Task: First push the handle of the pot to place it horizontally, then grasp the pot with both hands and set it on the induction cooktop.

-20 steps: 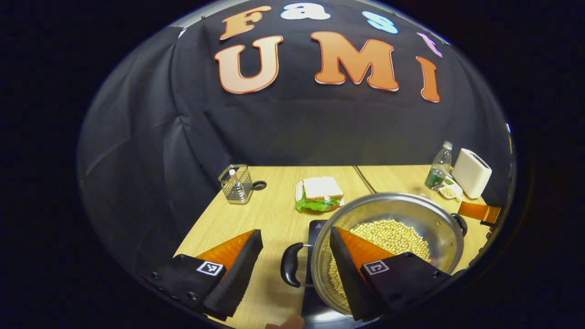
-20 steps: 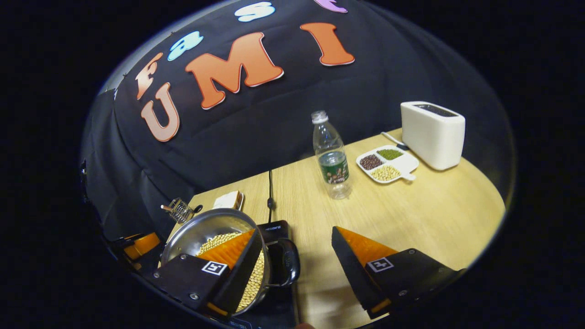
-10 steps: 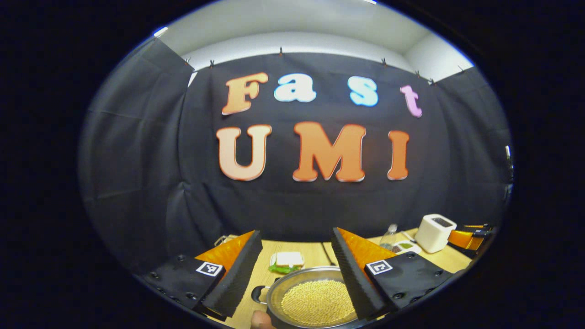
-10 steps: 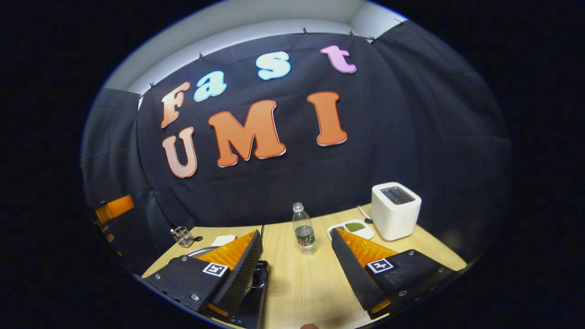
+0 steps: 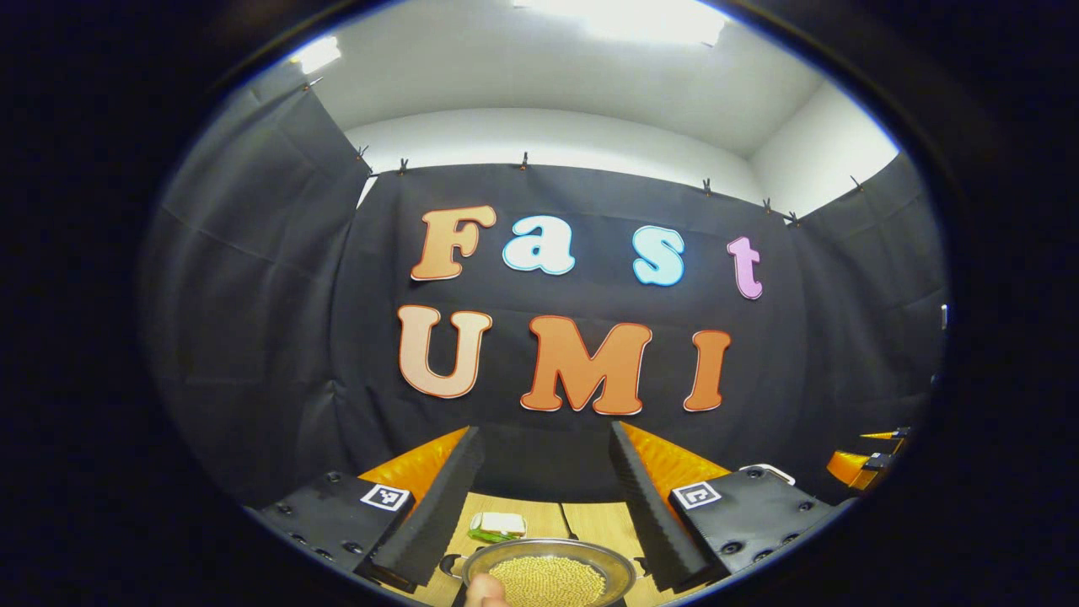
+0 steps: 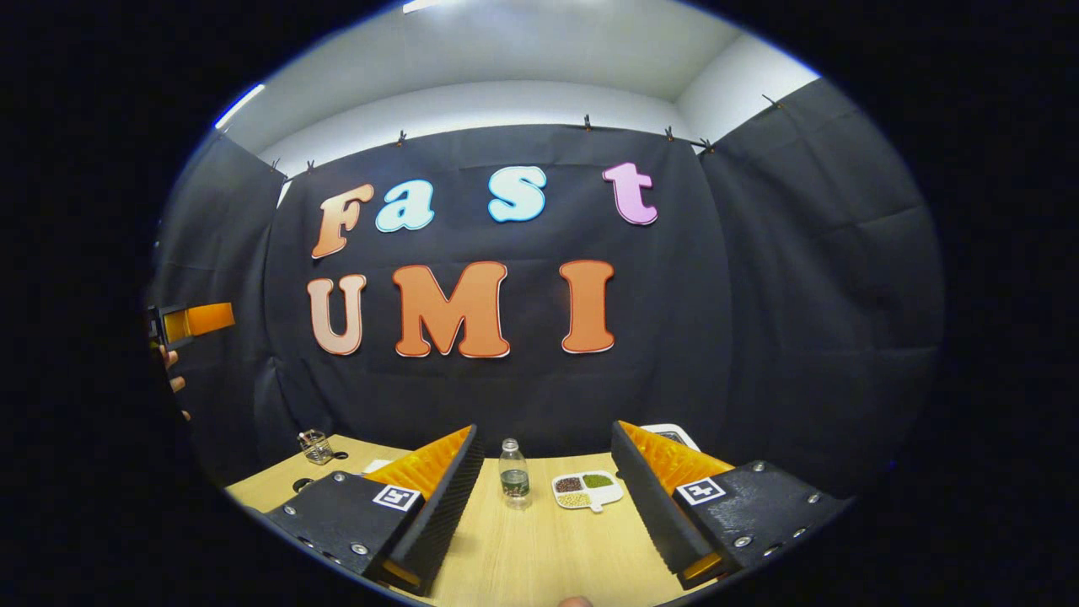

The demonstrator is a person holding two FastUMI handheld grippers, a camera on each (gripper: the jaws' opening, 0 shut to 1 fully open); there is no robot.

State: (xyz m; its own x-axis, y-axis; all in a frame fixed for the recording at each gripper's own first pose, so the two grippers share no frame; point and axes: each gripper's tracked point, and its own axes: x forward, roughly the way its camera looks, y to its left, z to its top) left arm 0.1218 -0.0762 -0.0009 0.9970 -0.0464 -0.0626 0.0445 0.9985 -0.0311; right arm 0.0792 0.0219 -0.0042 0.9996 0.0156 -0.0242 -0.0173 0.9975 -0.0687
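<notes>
While both grippers are raised above the desk [image 6: 539,548], the left gripper [image 5: 546,497] and right gripper [image 6: 546,497] are held with fingers spread, nothing gripped; the pot [image 5: 548,577] of beans is seen below.

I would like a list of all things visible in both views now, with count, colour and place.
pot: 1, silver, holds yellow beans, bottom centre of left gripper view
sandwich: 1, white and green, behind the pot
table: 1, light wood
bottle: 1, clear, table centre
dish: 1, white, three kinds of beans, right of bottle
basket: 1, wire, far left of table
toaster: 1, white, partly hidden behind right finger
left gripper: black and orange, jaws open
right gripper: black and orange, jaws open
</notes>
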